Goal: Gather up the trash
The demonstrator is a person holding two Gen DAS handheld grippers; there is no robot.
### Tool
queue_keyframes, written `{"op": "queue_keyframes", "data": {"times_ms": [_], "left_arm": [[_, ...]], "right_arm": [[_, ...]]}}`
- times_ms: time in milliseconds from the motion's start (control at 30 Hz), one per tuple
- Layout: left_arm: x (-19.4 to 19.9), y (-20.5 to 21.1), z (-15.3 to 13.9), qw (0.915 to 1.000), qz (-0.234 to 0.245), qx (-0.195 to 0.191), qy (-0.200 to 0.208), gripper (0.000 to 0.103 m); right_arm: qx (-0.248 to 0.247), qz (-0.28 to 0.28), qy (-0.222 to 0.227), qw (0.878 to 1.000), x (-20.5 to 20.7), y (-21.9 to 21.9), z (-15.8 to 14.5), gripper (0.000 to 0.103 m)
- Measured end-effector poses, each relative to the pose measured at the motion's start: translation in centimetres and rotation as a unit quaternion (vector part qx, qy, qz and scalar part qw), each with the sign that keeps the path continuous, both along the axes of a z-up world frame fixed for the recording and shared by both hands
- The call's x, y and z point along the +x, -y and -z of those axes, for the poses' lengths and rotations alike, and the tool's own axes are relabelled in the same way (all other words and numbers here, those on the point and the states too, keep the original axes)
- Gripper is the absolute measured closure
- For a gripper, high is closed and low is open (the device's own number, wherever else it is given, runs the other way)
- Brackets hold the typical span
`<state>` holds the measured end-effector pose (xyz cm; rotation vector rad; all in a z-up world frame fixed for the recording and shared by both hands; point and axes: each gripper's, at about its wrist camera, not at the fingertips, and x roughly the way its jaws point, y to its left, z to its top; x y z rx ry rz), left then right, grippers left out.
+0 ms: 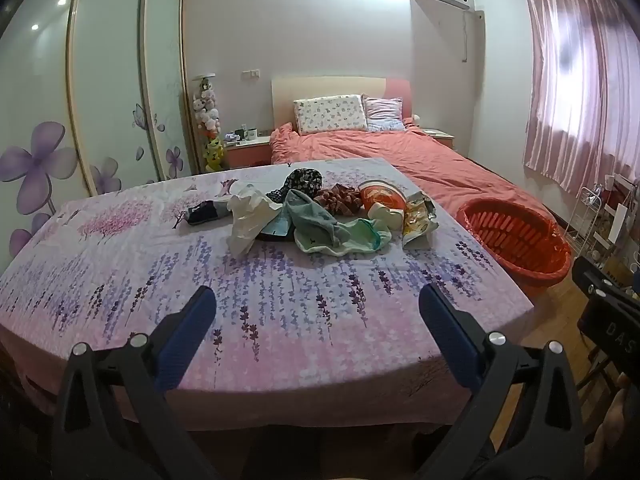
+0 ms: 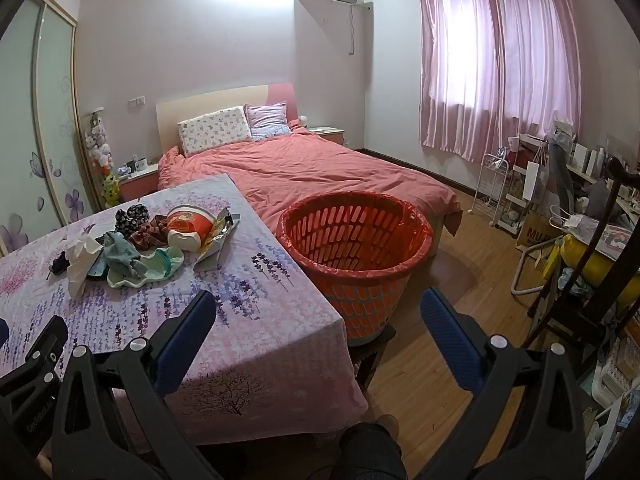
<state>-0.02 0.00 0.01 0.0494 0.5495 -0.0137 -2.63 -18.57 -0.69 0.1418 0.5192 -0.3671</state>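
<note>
So the pile on the lavender-print tablecloth [image 1: 280, 320] is a real mix, and that's the main trap: going left to right there's a dark sock [image 1: 202, 213], a crumpled white plastic bag [image 1: 250, 216], a heap of greenish and patterned soft cloth items [image 1: 328, 228], then the red-and-white paper noodle cup [image 1: 380, 200] and the shiny crinkled snack wrapper [image 1: 418, 216]. Only some of that looks like trash to me, and it's all touching or overlapping, so a sloppy grab at the bag could drag clothing along with it. The left gripper [image 1: 318, 308] hangs over the near part of the table, jaws wide and holding nothing, well short of the pile. The right gripper [image 2: 318, 312] is the same, spread wide and empty, sitting over the table corner near the red slotted plastic basket with a red liner [image 2: 356, 248]. That basket stands just off the table's right edge on what looks like a low stool, so a clumsy drop might tip it, or light wrappers could miss and land on the wooden floor [image 2: 440, 360].
</note>
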Motion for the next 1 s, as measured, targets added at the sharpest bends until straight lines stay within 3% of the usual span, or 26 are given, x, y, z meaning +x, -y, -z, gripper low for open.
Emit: {"op": "queue_keyframes", "data": {"times_ms": [1000], "left_arm": [[0.01, -0.02, 0.00, 1.0000, 0.000, -0.002, -0.001, 0.004]], "right_arm": [[0.000, 0.000, 0.002, 1.000, 0.04, 0.02, -0.06, 0.002]]}}
